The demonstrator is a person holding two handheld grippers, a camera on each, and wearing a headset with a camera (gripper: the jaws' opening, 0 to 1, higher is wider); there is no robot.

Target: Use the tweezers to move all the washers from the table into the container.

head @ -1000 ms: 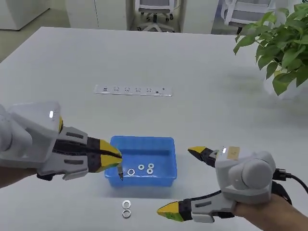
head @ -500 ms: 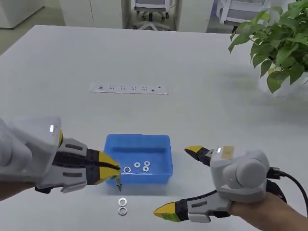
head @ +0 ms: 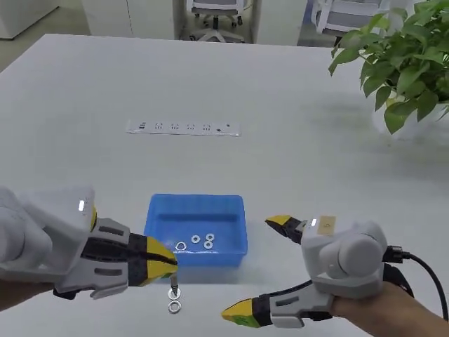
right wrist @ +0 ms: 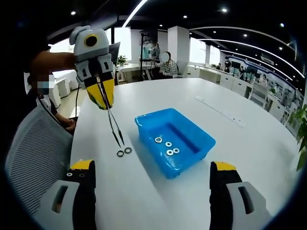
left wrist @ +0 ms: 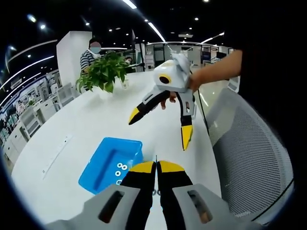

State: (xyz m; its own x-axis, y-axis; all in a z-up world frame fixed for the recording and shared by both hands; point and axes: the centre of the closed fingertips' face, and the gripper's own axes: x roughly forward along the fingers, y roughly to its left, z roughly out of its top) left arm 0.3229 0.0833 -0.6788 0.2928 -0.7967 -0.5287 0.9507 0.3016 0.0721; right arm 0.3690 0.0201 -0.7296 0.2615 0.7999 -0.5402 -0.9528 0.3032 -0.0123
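Washers [head: 174,307] just beside tweezers [head: 173,282] in left tool [head: 172,261].

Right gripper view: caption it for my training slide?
Tweezers in the left gripper point at two washers on the table, beside a blue container holding four more.

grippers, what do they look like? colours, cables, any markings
Both have pale grey and white rounded bodies and pointed jaws, black with yellow tips. The left gripper has ribbed grey panels behind its jaws and a small lit lamp on top. The right gripper has a round drum on its body, a tan label on top and a black cable running from its back.
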